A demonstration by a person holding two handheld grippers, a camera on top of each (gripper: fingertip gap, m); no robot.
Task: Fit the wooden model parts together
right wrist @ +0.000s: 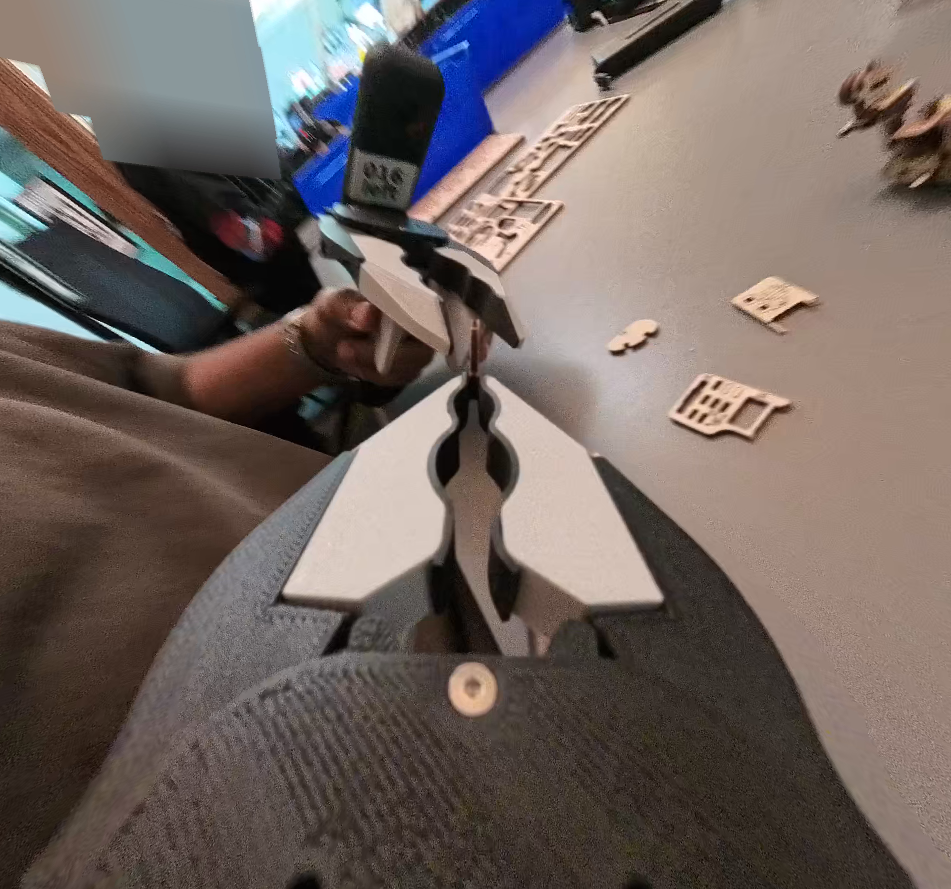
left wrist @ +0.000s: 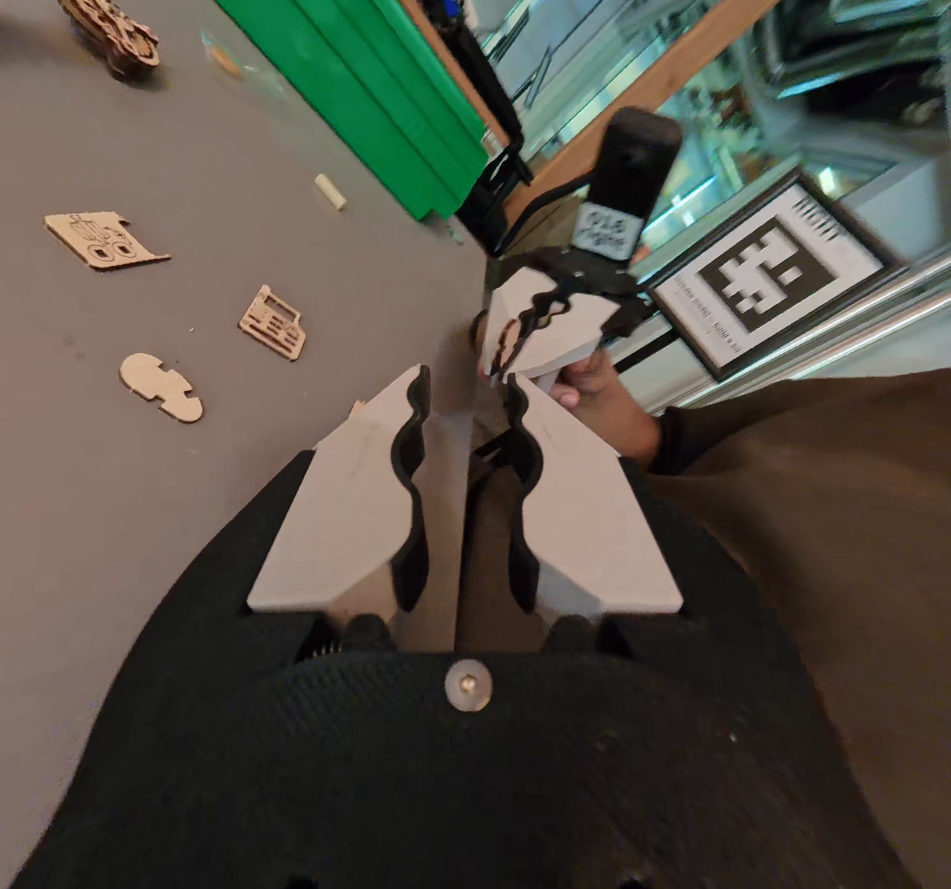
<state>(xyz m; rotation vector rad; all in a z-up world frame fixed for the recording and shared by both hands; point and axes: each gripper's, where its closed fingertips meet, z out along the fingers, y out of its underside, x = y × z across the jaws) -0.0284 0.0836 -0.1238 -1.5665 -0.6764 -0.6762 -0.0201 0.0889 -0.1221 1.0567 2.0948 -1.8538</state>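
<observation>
My right gripper [right wrist: 471,381] is shut on a small thin wooden part [right wrist: 474,349], seen edge-on at its tips. In the left wrist view the right gripper [left wrist: 496,372] shows with that part [left wrist: 507,344], a pale piece with dark cut-outs, between its fingers. My left gripper [left wrist: 469,383] is open and empty, tip to tip with the right one; it also shows in the right wrist view [right wrist: 465,344]. Both hover over the near edge of the grey table [left wrist: 154,504]. Loose parts lie on it: a rounded piece [left wrist: 159,388], a slotted piece [left wrist: 273,323] and a flat panel [left wrist: 103,241].
A partly built wooden model [left wrist: 108,22] stands farther off; it also shows in the right wrist view [right wrist: 905,128]. Laser-cut sheets [right wrist: 530,184] lie near blue bins [right wrist: 463,40]. A green box [left wrist: 334,66], a small white peg [left wrist: 329,191] and a framed marker card [left wrist: 772,272] are near. The tips of both grippers are at nearly the same place. From either gripper's tips it is about 25 cm to the partly built wooden model [left wrist: 108,22].
</observation>
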